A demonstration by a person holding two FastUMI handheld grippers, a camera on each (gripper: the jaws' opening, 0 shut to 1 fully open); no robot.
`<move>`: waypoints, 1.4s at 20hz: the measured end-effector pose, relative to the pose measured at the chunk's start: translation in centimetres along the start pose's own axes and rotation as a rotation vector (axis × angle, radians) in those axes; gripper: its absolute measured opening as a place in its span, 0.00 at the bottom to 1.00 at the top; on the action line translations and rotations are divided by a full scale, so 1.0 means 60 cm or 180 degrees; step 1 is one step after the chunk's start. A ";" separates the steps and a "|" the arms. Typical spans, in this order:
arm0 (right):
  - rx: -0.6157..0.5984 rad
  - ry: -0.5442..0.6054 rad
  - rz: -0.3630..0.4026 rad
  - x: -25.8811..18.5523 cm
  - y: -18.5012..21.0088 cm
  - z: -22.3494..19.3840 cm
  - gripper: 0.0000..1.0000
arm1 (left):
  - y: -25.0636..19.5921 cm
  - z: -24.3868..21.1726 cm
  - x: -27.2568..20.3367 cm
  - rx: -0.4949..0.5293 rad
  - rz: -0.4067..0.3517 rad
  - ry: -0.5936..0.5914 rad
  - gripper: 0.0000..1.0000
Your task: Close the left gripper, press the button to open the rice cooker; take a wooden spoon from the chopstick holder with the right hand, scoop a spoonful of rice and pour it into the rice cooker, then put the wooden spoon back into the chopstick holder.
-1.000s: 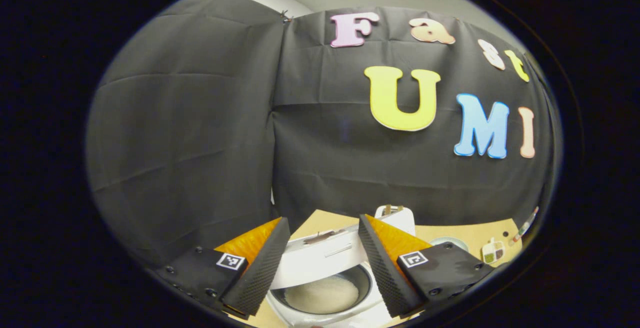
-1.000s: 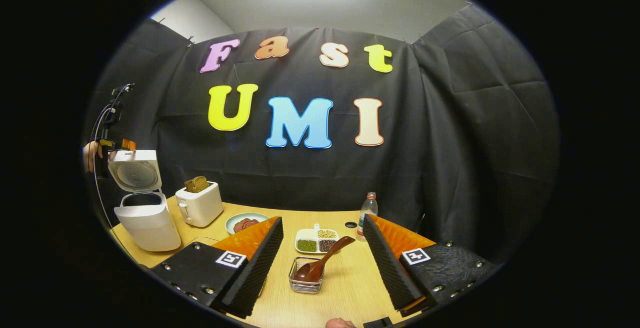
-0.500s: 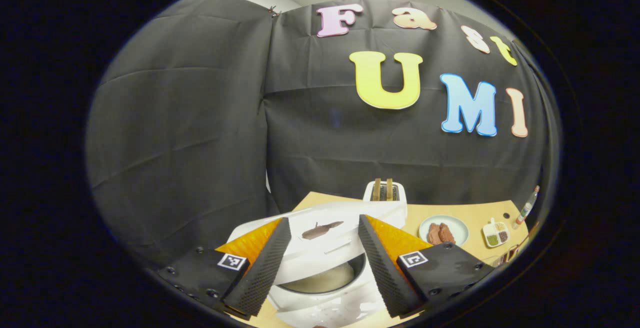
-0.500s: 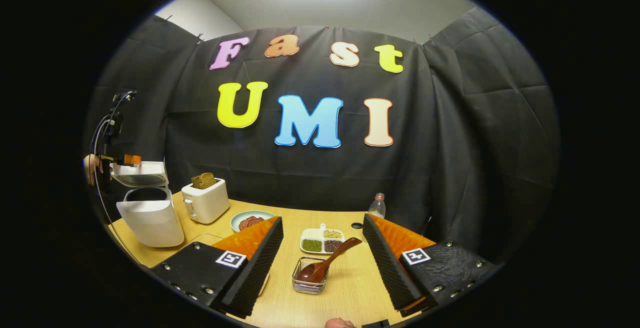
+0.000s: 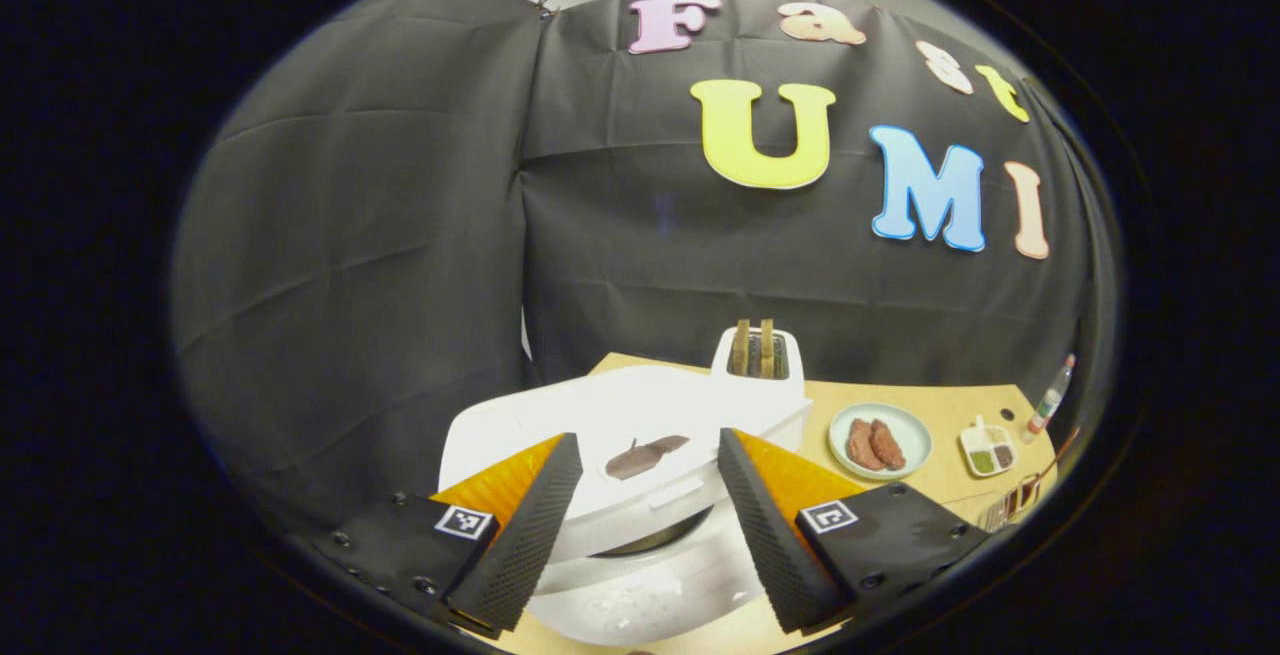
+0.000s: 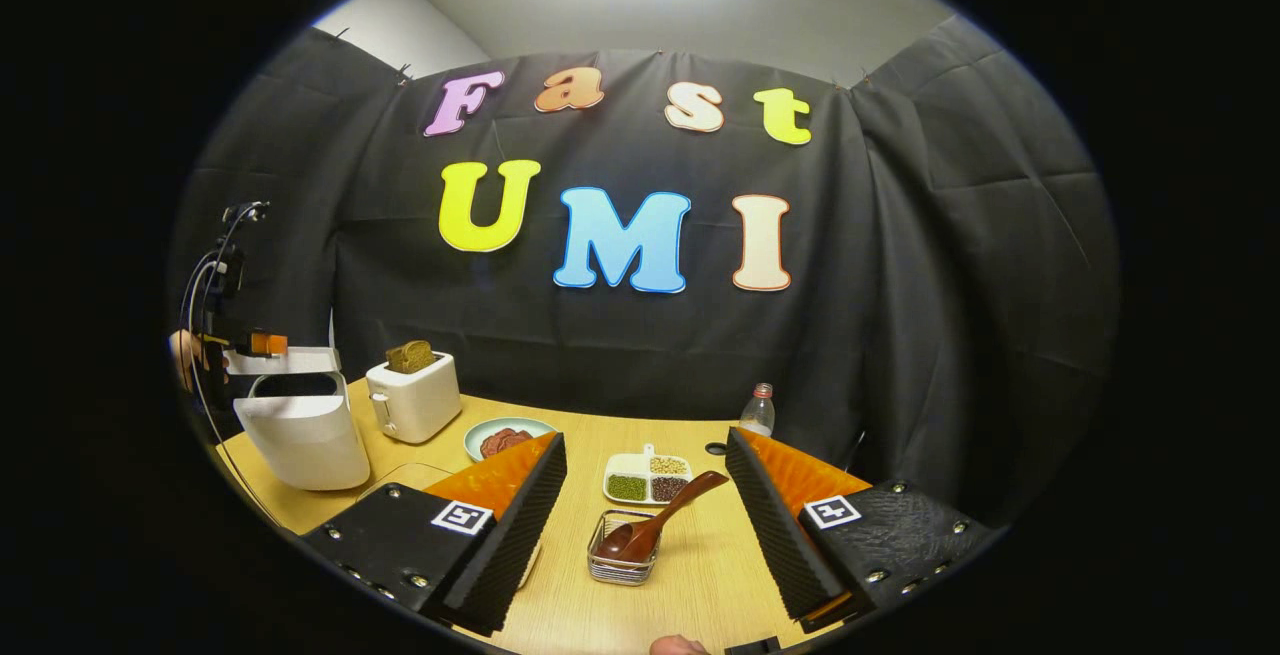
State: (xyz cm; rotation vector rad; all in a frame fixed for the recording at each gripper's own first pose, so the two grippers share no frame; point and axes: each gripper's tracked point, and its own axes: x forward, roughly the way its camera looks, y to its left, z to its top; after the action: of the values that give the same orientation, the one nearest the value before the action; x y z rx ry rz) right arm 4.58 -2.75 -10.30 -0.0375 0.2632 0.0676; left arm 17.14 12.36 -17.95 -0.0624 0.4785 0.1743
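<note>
Rice cooker (image 5: 640,495) sits right below the left gripper (image 5: 640,525), whose fingers are spread wide and empty above its white lid (image 5: 620,425); the lid lies nearly shut, a dark gap at the front. The right gripper (image 6: 640,525) hangs open too, just short of the wooden spoon (image 6: 650,525) resting in the wire chopstick holder (image 6: 620,565) on the table (image 6: 700,585). Likely the spoon is back, and the lid only needs pressing down.

No readable text, brand or number on any object. Square black-and-white coded markers sit on the left hand-held gripper (image 5: 640,480) and right hand-held gripper (image 6: 645,475), at 7 and 5 o'clock of each view; patterns only, no legible characters.
</note>
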 end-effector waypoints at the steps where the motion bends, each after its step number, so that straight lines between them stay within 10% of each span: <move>1: 0.0015 0.0000 -0.0002 0.000 0.000 0.001 0.98 | -0.002 -0.003 0.000 0.0016 0.0000 -0.0003 0.96; 15: -0.0001 0.0012 -0.0059 -0.012 0.001 -0.004 0.98 | -0.018 -0.103 0.021 0.0153 -0.0040 0.0347 0.99; 28: 0.0069 -0.0059 0.0131 -0.009 0.047 0.015 0.98 | -0.009 -0.092 0.017 -0.0350 0.0015 0.0294 0.97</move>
State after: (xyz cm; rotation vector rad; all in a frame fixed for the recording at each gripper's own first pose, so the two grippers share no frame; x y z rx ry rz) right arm 4.09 0.09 -9.38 -0.0099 0.2462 0.1060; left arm 15.65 11.42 -23.32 -0.1776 0.5612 0.2028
